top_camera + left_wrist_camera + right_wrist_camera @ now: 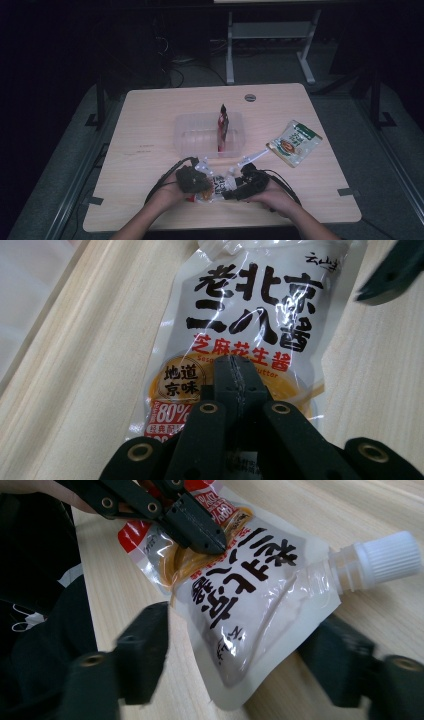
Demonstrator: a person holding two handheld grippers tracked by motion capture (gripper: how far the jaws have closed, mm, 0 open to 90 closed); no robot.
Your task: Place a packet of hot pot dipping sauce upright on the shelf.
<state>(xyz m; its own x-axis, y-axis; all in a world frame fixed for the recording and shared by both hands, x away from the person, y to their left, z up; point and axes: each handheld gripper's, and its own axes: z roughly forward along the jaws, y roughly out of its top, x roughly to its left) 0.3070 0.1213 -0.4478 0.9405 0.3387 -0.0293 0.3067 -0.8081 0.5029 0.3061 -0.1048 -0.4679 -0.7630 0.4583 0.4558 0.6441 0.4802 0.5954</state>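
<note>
Near edge of the table (150, 210): both hands crowd the middle, with the left gripper (192, 181) and right gripper (245, 186) close on either side of the pouch (216, 186), so little room is left between them. Just beyond them the clear tub (187, 135) blocks the centre; a red packet (222, 127) stands upright in its right half and rises above the rim. The tub's left half is open from above. A green-and-white packet (294, 142) lies flat to the right, well apart from the tub, with a bare lane between. Left third of the table is bare wood. The far strip is free apart from a flush grommet (250, 97).
</note>
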